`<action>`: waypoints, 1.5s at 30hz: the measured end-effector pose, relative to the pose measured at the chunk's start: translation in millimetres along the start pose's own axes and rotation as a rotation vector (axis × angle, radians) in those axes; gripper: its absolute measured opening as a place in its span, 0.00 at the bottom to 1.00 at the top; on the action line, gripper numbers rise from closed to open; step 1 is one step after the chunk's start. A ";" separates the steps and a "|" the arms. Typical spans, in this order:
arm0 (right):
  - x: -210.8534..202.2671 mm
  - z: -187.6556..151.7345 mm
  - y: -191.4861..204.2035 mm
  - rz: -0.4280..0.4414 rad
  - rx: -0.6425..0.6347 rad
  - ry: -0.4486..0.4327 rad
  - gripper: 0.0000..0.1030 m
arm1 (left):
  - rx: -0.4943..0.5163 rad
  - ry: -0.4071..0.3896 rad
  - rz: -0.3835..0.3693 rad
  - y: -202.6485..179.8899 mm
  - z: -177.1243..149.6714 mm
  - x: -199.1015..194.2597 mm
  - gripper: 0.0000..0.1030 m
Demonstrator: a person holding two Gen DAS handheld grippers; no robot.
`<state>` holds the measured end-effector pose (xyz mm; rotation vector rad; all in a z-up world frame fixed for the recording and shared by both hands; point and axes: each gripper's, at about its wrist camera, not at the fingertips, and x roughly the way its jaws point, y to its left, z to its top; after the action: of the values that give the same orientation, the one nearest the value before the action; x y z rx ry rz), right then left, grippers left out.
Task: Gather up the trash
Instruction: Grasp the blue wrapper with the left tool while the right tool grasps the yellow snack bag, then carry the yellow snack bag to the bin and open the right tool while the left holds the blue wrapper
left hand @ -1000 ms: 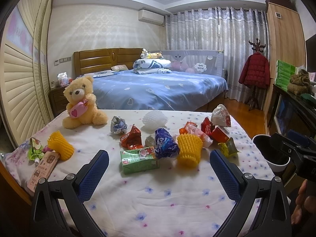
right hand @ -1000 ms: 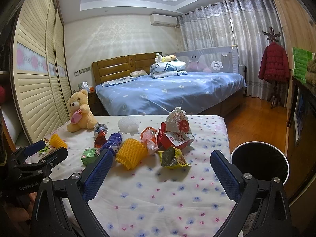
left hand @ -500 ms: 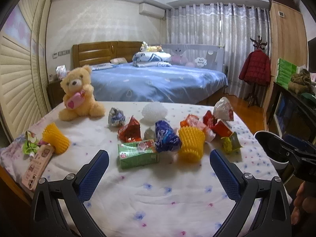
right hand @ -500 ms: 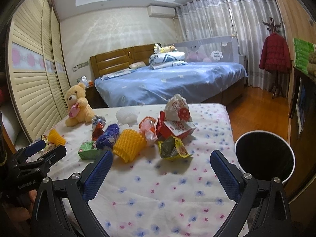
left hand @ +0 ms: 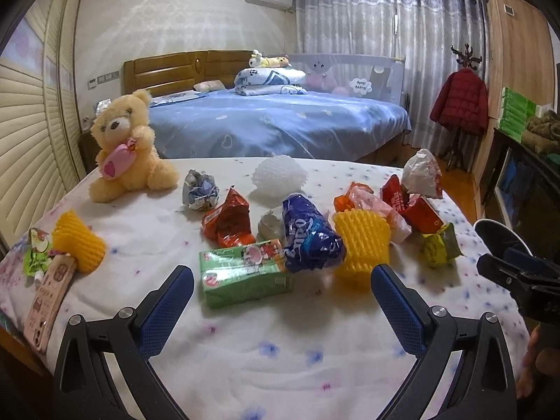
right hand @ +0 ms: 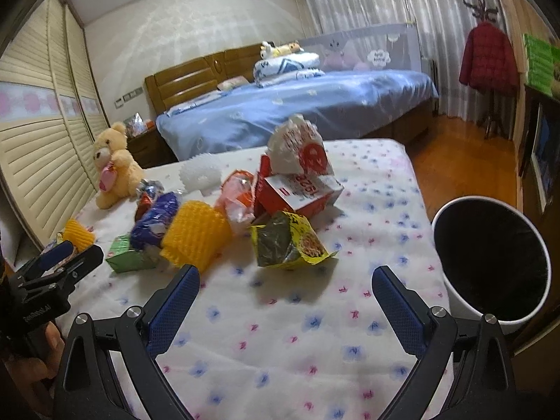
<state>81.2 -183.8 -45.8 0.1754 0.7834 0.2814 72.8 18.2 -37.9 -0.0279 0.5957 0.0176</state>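
Here, left tongs (left hand: 282, 288) apart before green carton (left hand: 244, 272) — right tongs (right hand: 285, 288) apart near yellow-green wrapper (right hand: 288, 241), both empty.

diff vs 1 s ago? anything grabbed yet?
Nothing grabbed. Both grippers have moved in toward the trash: the left gripper now sits just short of the green carton, the right gripper just short of the yellow-green wrapper. Both remain open and empty. The trash pile, the teddy bear and the bin have not moved.
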 end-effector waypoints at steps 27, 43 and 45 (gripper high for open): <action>51.4 13.3 -9.2 0.059 0.025 0.116 0.08 | 0.041 0.085 -0.089 -13.1 7.1 64.5 0.31; 7.1 5.7 -18.8 0.090 0.046 0.066 0.03 | 0.082 -0.016 -0.167 -33.7 7.1 -7.1 0.29; 1.5 5.2 -22.9 0.086 0.054 0.059 0.03 | 0.099 -0.019 -0.187 -41.4 5.8 -12.3 0.29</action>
<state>90.1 -205.4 -49.1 0.2530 0.8438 0.3486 67.0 -23.1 -25.2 0.0125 0.5722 -0.1923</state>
